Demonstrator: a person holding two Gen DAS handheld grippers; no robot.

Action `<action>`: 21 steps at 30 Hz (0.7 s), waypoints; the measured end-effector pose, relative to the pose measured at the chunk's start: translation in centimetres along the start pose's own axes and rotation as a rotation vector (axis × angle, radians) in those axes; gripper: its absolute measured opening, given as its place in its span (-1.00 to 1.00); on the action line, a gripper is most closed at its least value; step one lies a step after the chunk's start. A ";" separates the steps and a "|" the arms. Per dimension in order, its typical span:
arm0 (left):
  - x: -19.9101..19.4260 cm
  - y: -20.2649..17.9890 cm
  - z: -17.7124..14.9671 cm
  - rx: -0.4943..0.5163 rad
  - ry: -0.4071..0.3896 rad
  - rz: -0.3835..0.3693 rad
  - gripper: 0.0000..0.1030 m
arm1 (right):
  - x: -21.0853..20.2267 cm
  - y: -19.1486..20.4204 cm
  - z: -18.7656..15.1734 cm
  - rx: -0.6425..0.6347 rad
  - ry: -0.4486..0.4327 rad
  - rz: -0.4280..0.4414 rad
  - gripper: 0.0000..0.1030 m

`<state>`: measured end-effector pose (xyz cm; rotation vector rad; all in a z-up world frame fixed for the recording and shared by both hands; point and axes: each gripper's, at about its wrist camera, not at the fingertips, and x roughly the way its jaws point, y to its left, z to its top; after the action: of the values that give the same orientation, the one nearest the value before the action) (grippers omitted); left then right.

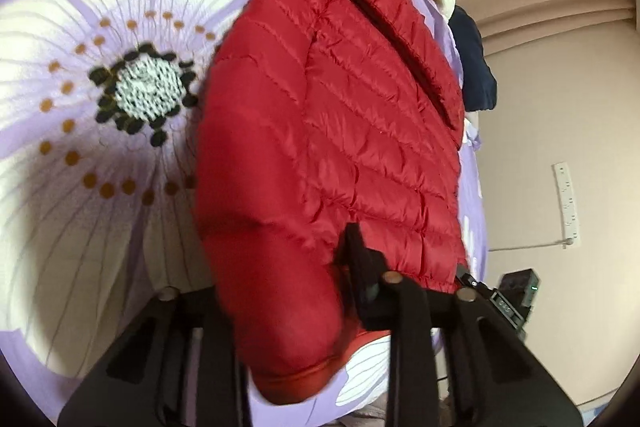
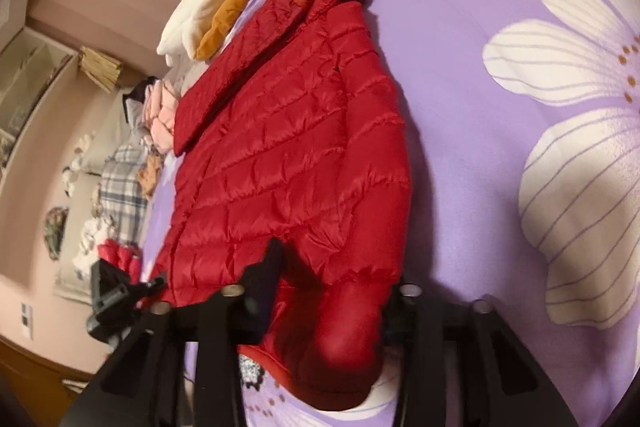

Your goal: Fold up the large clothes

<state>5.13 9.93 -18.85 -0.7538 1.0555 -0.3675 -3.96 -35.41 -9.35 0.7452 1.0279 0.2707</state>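
Observation:
A red quilted puffer jacket (image 1: 344, 115) lies on a purple bedspread with big white flowers (image 1: 80, 147); it also shows in the right wrist view (image 2: 292, 155). My left gripper (image 1: 288, 283) is shut on the jacket's hem and sleeve; one finger (image 1: 360, 259) shows, the other is hidden under red fabric. My right gripper (image 2: 332, 291) is shut on the jacket's lower edge beside a sleeve cuff (image 2: 344, 343); one finger (image 2: 264, 279) shows. The other gripper appears at each view's edge (image 2: 112, 295).
A cream fleece and an orange-brown garment (image 2: 224, 15) lie past the jacket's collar. A dark blue garment (image 1: 472, 67) sits at the bed edge. Pink clothes, a plaid cloth (image 2: 124, 187) and other items lie beside the bed. A power strip (image 1: 568, 203) is on the floor.

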 end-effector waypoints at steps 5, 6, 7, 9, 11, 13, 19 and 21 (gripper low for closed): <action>-2.4 -2.3 0.0 0.104 -0.090 0.026 -0.64 | -1.9 1.8 -0.1 -0.110 -0.066 -0.027 -0.63; -2.9 -2.9 0.0 0.129 -0.110 0.027 -0.65 | -2.4 2.3 0.0 -0.135 -0.087 -0.026 -0.64; -3.5 -3.5 0.0 0.157 -0.130 0.023 -0.66 | -2.7 2.6 0.0 -0.151 -0.101 -0.024 -0.65; -4.9 -5.0 -0.1 0.215 -0.174 0.009 -0.66 | -3.7 3.7 0.0 -0.188 -0.137 -0.011 -0.67; -6.2 -6.1 -0.2 0.263 -0.212 -0.009 -0.67 | -4.7 4.6 0.2 -0.220 -0.169 0.010 -0.67; -7.4 -7.3 -0.1 0.301 -0.240 -0.042 -0.67 | -5.5 5.1 0.3 -0.243 -0.195 0.026 -0.67; -11.4 -10.4 -0.7 0.420 -0.329 -0.092 -0.66 | -9.3 7.3 0.4 -0.343 -0.281 0.082 -0.67; -12.7 -11.3 -1.1 0.452 -0.354 -0.106 -0.66 | -10.7 8.2 0.3 -0.387 -0.307 0.102 -0.67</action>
<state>-0.86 9.33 -2.96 -0.4451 0.5697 -0.5202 -8.08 -35.27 3.52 0.4692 0.6217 0.4159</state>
